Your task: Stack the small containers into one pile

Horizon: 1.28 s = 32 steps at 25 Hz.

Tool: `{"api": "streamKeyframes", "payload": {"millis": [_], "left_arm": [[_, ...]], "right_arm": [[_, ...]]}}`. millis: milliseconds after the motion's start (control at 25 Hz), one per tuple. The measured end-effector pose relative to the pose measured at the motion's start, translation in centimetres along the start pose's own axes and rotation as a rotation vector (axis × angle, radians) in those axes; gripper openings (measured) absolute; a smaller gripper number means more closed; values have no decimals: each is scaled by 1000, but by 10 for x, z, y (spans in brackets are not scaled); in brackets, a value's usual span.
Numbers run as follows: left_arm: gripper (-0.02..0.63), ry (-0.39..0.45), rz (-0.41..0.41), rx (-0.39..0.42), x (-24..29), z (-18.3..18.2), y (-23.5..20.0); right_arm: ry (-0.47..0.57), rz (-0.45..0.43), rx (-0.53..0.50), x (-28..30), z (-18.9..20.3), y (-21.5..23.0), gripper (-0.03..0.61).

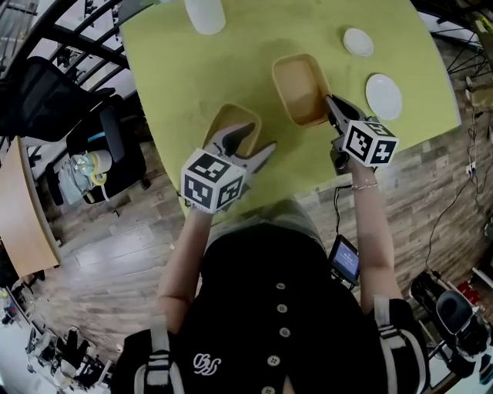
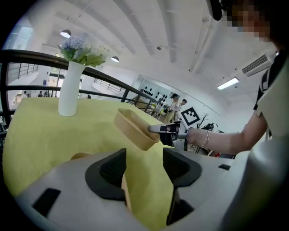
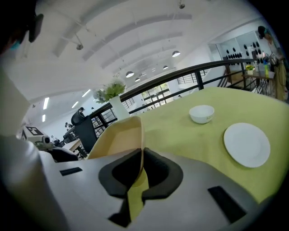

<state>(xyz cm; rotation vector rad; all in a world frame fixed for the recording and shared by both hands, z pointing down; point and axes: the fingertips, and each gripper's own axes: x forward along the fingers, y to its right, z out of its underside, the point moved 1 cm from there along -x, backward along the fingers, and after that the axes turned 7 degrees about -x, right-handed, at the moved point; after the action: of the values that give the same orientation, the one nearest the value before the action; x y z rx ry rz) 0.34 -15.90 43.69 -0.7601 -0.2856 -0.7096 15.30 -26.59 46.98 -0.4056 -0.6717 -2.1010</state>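
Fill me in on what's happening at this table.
A person is working over a yellow-green table with a gripper in each hand. The right gripper is shut on the rim of a tan container, holding it tilted and apparently off the table. The left gripper is open over a second tan container near the table's front edge, with one wall between its jaws but not pinched. The two containers are not yet stacked. A white plate, small bowl and vase sit aside.
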Motion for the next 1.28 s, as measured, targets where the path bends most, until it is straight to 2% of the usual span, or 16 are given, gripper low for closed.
{"api": "streamKeyframes", "payload": {"millis": [120, 360, 600, 760, 880, 960, 1280], "left_arm": [[267, 5, 14, 14, -5, 4, 8], [278, 8, 1, 58, -24, 10, 16], [275, 20, -30, 45, -48, 18, 10], [245, 34, -19, -35, -60, 28, 7], [198, 89, 20, -134, -73, 30, 5], [199, 117, 36, -188, -80, 31, 4], [150, 117, 26, -300, -91, 49, -11]], "right_arm": [[35, -55, 33, -9, 3, -28, 26], [48, -101, 37, -25, 14, -73, 28], [34, -138, 24, -26, 29, -103, 28], [33, -156, 28, -26, 38, -117, 28], [27, -167, 29, -26, 48, -129, 28], [22, -180, 38, -25, 54, -137, 28], [-8, -211, 61, -24, 76, -163, 29]]}}
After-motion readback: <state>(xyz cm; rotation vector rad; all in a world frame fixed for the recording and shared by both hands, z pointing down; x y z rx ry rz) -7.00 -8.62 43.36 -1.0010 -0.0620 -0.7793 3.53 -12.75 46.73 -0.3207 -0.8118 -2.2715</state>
